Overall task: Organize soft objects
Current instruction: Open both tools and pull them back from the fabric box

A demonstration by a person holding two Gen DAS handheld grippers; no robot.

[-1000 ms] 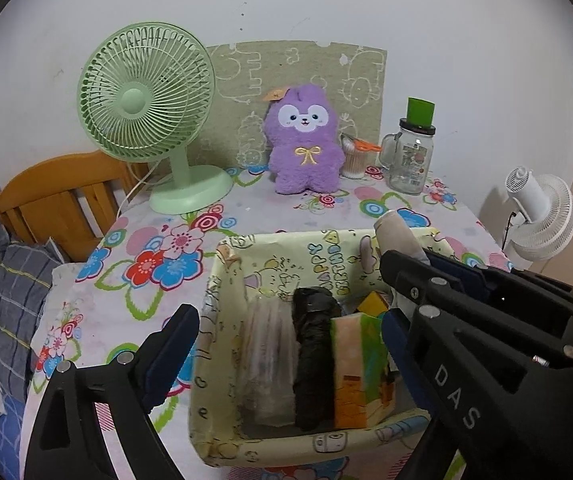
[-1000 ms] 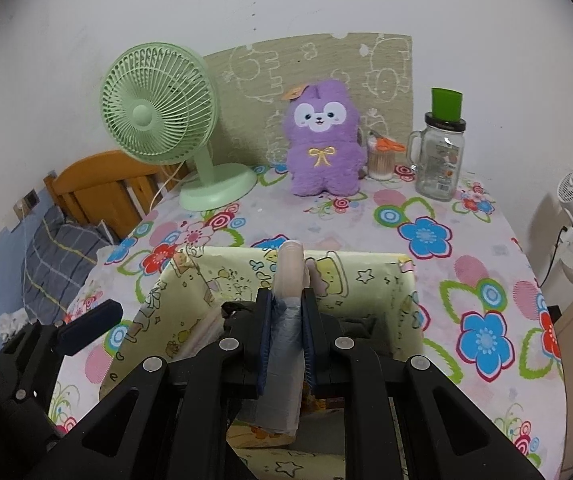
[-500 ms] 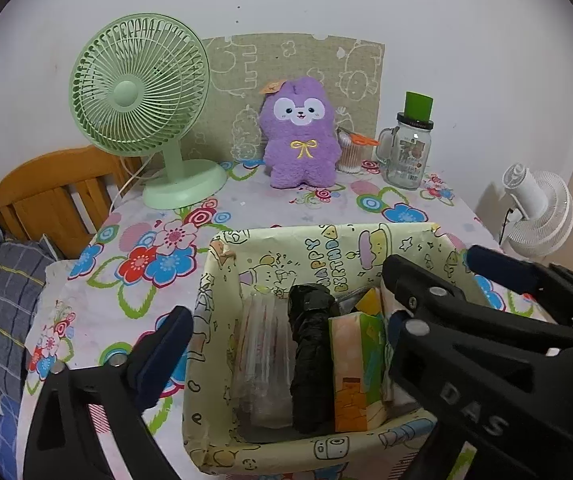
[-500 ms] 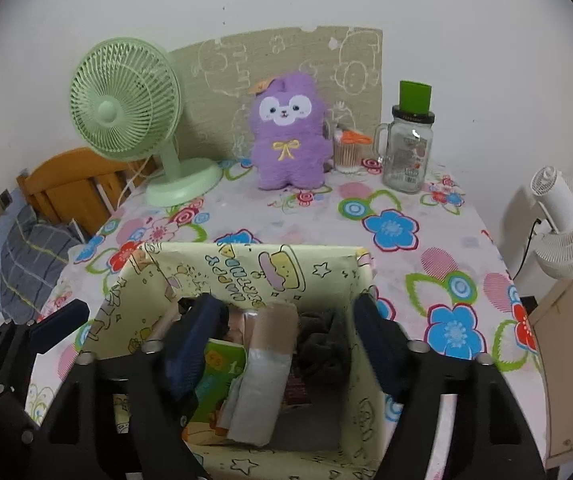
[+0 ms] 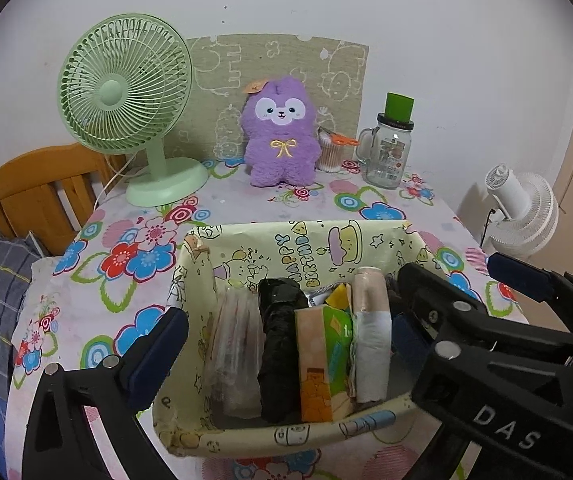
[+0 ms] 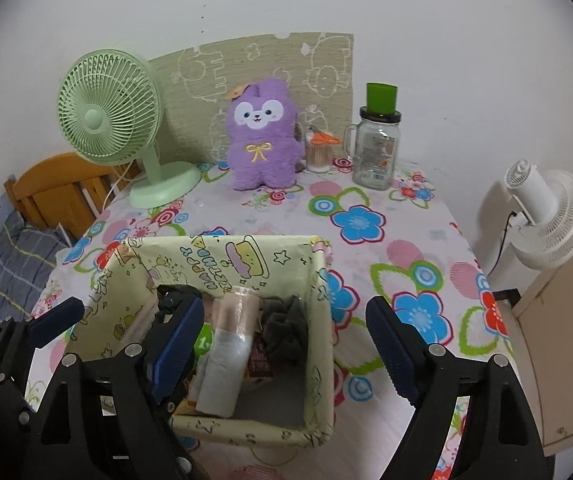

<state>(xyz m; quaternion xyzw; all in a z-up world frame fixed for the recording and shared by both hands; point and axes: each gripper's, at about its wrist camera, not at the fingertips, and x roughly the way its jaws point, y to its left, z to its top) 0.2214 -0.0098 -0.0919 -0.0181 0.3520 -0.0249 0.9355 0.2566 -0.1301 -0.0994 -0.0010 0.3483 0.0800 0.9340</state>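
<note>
A: Right wrist view: right gripper (image 6: 286, 340) jaws are opening over the box (image 6: 318, 304); the roll (image 6: 228, 348) is lying inside, untouched.

B: Left wrist view is adding, at 9 o'clock of that roll, a black bundle (image 5: 280, 344); left gripper (image 5: 286, 344) is standing wide, empty.

You can't read the label on the glass jar (image 5: 388, 152); it is too small. In the box (image 6: 318, 320), the right gripper's left finger (image 6: 178, 340) covers the black roll and most of the green packet. The dark cloth (image 6: 286, 328) is half hidden behind the box wall.
</note>
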